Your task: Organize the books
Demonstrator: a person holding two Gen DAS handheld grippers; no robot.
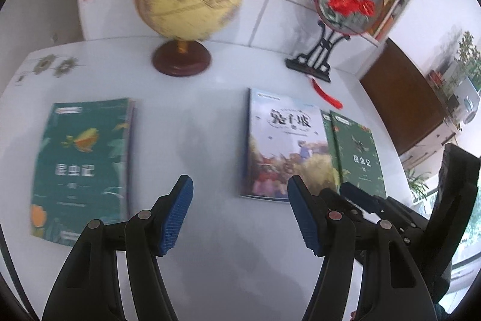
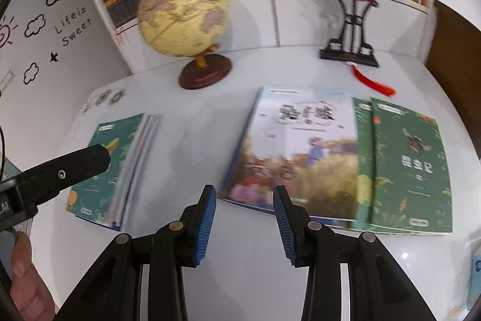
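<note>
On the white surface (image 1: pixel 216 140), a green book (image 1: pixel 81 167) lies left — my left gripper (image 1: pixel 240 215) hovers beside it, fingers apart. Rightward, a picture book (image 2: pixel 294 158) overlaps another green book (image 2: pixel 412 167); my right gripper (image 2: pixel 245 223) hangs spread, empty.

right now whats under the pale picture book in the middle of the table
Under the pale picture book a green book shows as a strip along its right edge. Another green book overlaps that strip from the right. How far the middle one reaches underneath is covered.
</note>
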